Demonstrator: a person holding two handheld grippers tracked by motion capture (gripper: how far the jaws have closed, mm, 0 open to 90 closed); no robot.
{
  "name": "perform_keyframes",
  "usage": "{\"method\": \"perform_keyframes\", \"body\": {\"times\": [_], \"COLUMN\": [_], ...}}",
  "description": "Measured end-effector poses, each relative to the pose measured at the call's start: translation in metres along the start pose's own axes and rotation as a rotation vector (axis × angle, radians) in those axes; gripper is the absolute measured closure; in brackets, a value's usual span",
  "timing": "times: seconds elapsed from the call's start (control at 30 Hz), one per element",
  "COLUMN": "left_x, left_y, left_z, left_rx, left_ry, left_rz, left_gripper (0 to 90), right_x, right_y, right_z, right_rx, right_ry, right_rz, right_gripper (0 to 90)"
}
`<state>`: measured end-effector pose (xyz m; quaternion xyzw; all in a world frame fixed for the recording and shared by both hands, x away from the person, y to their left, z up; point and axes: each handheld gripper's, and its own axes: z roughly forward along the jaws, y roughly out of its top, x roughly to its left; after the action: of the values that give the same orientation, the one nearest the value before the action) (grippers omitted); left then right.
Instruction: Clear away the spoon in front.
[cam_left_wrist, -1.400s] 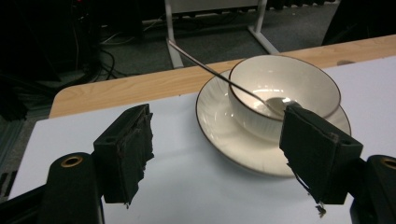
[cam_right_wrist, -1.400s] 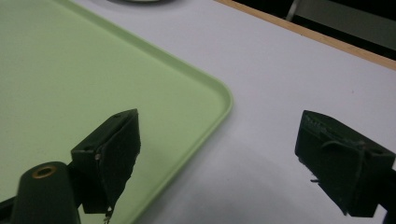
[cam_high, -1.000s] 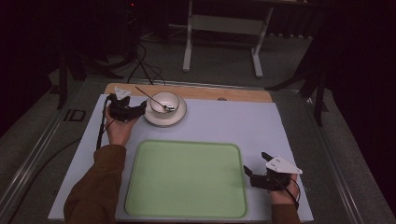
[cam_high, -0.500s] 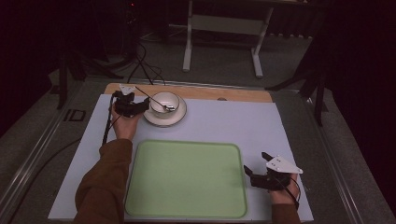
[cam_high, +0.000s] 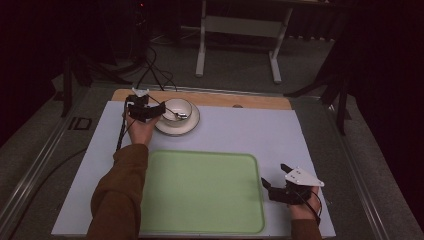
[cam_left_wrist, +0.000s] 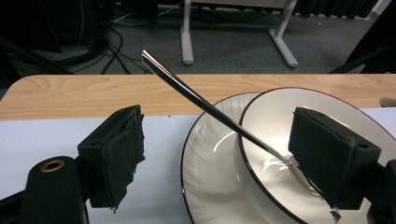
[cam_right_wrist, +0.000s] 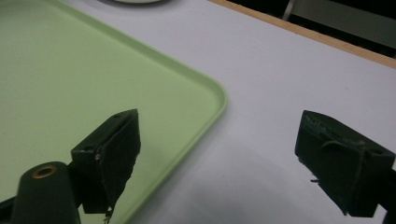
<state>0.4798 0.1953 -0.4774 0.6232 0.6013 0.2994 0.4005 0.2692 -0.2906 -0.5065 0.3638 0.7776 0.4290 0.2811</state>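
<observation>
Left gripper view shows the left gripper (cam_left_wrist: 215, 158) with its jaws spread wide and nothing pinched: they have just been opening further, and the spoon (cam_left_wrist: 219, 119) runs through the gap between them without either pad pressing on it. Its handle slants up and away over the rim, while its head lies in the bowl (cam_left_wrist: 280, 140), which sits on the saucer (cam_left_wrist: 205, 168) near the wooden back edge of the table (cam_left_wrist: 70, 93). In the high view the left gripper (cam_high: 150, 111) now sits closer to the bowl's rim than a second ago, having slid in from the left. I judge this as the approach to a grasp on the spoon handle, jaws readied but not yet closed. Farther out, the right gripper (cam_right_wrist: 217, 158) rests released, jaws apart over the white mat (cam_right_wrist: 280, 84), just beside the corner of the green tray (cam_right_wrist: 93, 70), which lies bare.
</observation>
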Motion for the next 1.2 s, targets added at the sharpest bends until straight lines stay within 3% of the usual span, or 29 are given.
{"method": "perform_keyframes", "body": {"times": [0.17, 0.4, 0.5, 0.57, 0.63, 0.67, 0.7, 0.87, 1.07, 1.2], "left_x": [0.004, 0.006, 0.001, -0.001, -0.002, -0.001, 0.001, -0.003, -0.006, -0.01], "left_y": [0.001, -0.005, -0.003, -0.001, -0.001, -0.002, -0.003, -0.002, 0.0, 0.002], "left_z": [0.011, 0.031, 0.035, 0.038, 0.039, 0.039, 0.039, 0.034, 0.024, 0.015], "left_rx": [-0.017, 0.01, 0.01, 0.022, 0.025, 0.032, 0.035, 0.026, -0.002, -0.034], "left_ry": [0.002, -0.032, -0.058, -0.053, -0.046, -0.042, -0.064, -0.055, -0.05, -0.083], "left_rz": [-0.059, -0.137, -0.119, -0.1, -0.106, -0.113, -0.133, -0.096, -0.108, -0.114], "left_gripper": [17.8, 23.4, 31.1, 37.3, 45.7, 45.7, 51.5, 67.2, 75.2, 79.7], "right_x": [-0.001, -0.003, -0.003, -0.003, -0.003, -0.003, -0.003, -0.003, -0.002, -0.003], "right_y": [-0.003, -0.007, -0.008, -0.009, -0.009, -0.009, -0.009, -0.01, -0.009, -0.009], "right_z": [-0.004, -0.009, -0.01, -0.011, -0.012, -0.012, -0.013, -0.014, -0.013, -0.013], "right_rx": [0.008, 0.008, 0.009, 0.011, 0.012, 0.012, 0.011, 0.011, 0.014, 0.015], "right_ry": [-0.01, -0.031, -0.037, -0.04, -0.043, -0.043, -0.046, -0.046, -0.043, -0.041], "right_rz": [0.007, 0.027, 0.028, 0.032, 0.032, 0.032, 0.031, 0.03, 0.022, 0.021], "right_gripper": [13.8, 13.9, 13.9, 13.9, 13.9, 13.9, 13.9, 13.9, 14.0, 14.0]}}
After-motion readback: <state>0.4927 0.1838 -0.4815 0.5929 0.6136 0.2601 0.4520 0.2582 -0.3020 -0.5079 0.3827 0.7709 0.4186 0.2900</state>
